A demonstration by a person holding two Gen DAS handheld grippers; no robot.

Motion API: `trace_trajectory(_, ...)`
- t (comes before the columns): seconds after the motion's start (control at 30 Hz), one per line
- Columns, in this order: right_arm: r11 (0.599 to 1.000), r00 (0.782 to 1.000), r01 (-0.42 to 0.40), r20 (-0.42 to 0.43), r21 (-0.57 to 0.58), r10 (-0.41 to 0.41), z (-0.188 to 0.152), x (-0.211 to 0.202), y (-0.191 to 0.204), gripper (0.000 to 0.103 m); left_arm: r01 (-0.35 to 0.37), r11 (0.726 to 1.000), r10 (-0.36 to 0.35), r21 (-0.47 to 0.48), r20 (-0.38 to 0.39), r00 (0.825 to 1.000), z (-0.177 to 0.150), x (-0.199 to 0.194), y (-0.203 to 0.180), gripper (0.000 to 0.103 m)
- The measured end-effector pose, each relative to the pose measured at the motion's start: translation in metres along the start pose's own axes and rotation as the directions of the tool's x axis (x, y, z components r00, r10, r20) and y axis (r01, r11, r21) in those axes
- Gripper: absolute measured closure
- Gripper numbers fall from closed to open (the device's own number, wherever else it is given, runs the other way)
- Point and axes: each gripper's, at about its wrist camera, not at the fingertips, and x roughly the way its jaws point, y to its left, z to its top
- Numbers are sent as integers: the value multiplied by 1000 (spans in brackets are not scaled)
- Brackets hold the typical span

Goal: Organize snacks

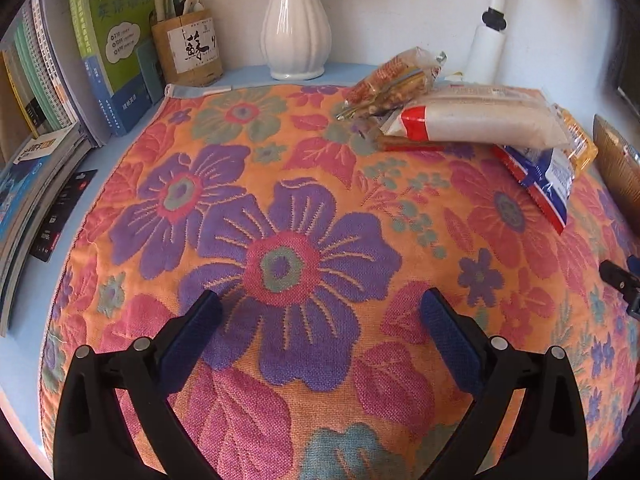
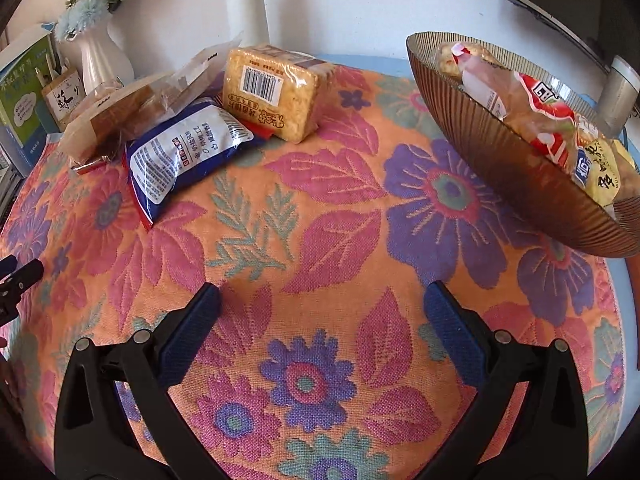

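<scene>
Both tongs gape — empty; snacks beside bowl.

A home study corner: stacked books, a bamboo pen holder, a white flower vase and a floral cloth over the table.

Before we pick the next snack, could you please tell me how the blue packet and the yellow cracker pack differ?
The blue packet is a soft, pillow-like pouch lying flat with its white label up; the yellow cracker pack is a firm rectangular block in clear wrap, showing a barcode. The blue packet lies nearer the right hand-held gripper; the yellow cracker pack sits further back. Both rest on the floral cloth, outside the bowl.
</scene>
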Motion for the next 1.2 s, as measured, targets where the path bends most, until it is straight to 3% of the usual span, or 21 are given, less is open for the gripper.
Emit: trace_trajectory(1.2, 1000, 1000, -1, -1, 0, 1, 0, 0, 0, 3, 17, 1000, -17, -16, 3, 1000, -1, -1, 3, 5)
